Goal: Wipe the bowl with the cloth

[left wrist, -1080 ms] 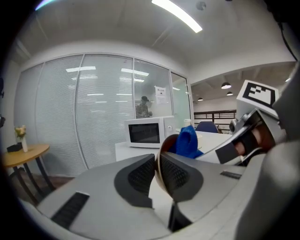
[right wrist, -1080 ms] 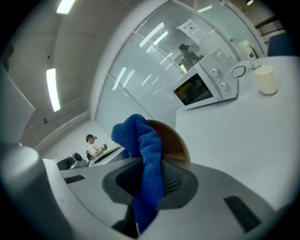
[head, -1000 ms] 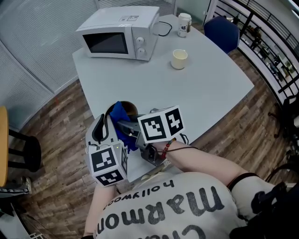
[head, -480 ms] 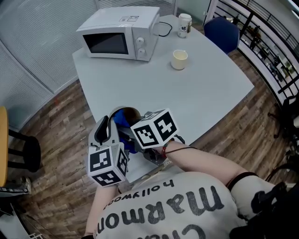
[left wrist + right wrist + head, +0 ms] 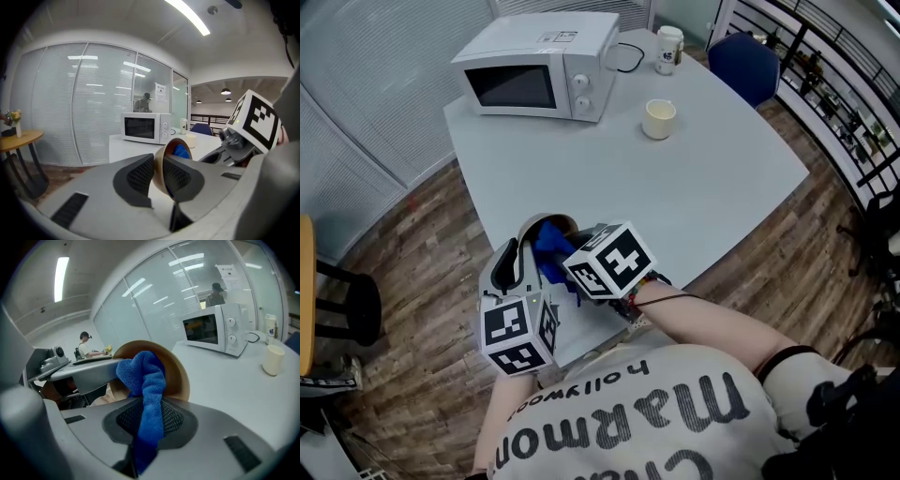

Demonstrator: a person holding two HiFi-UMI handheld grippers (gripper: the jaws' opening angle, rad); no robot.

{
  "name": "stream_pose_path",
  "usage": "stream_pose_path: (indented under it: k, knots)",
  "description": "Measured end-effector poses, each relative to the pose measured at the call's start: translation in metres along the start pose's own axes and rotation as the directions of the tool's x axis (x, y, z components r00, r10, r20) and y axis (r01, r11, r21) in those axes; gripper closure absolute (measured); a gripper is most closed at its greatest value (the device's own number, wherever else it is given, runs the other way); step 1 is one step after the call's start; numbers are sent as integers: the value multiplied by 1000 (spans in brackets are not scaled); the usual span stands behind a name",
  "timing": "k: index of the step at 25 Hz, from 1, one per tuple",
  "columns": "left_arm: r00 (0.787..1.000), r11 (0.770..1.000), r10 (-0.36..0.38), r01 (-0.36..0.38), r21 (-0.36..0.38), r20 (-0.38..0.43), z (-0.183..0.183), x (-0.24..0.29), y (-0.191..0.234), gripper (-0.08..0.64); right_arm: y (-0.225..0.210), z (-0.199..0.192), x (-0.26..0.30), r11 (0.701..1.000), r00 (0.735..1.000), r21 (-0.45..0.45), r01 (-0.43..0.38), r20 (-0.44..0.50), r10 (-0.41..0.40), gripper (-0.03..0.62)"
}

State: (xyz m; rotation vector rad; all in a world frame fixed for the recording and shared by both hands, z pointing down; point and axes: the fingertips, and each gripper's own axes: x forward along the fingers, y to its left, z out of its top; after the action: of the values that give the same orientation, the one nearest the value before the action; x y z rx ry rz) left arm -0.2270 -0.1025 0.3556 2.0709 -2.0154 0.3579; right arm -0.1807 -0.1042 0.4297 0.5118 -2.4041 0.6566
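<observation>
While the left hand-held gripper (image 5: 158, 176), its jaws just eased wider, pinches the thin wall of the smooth round tan bowl (image 5: 176, 366), the right hand-held gripper (image 5: 147, 420) clamps the fuzzy blue cloth (image 5: 145, 376).

White table (image 5: 722, 178), wood floor (image 5: 422, 281), glass walls (image 5: 93, 103)

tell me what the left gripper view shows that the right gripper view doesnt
Only the left gripper view: the left gripper clamped on the wall of the bowl, its jaws having just opened slightly, and a round wooden table. Only the right gripper view: the right gripper pinching the cloth. Both: the bowl with cloth inside, the microwave, the cup.
</observation>
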Motion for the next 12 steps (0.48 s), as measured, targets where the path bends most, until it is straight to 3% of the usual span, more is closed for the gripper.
stream_pose_path:
  k: [8, 12]
  knots:
    - [1000, 1000, 11, -11, -3, 1, -2, -4, 2, 491, -12, 9, -13, 984, 993, -140, 112, 47, -106, 522]
    - [1000, 1000, 16, -16, -4, 5, -2, -6, 6, 491, -14, 18, -21, 961, 985, -220, 166, 84, -151, 522]
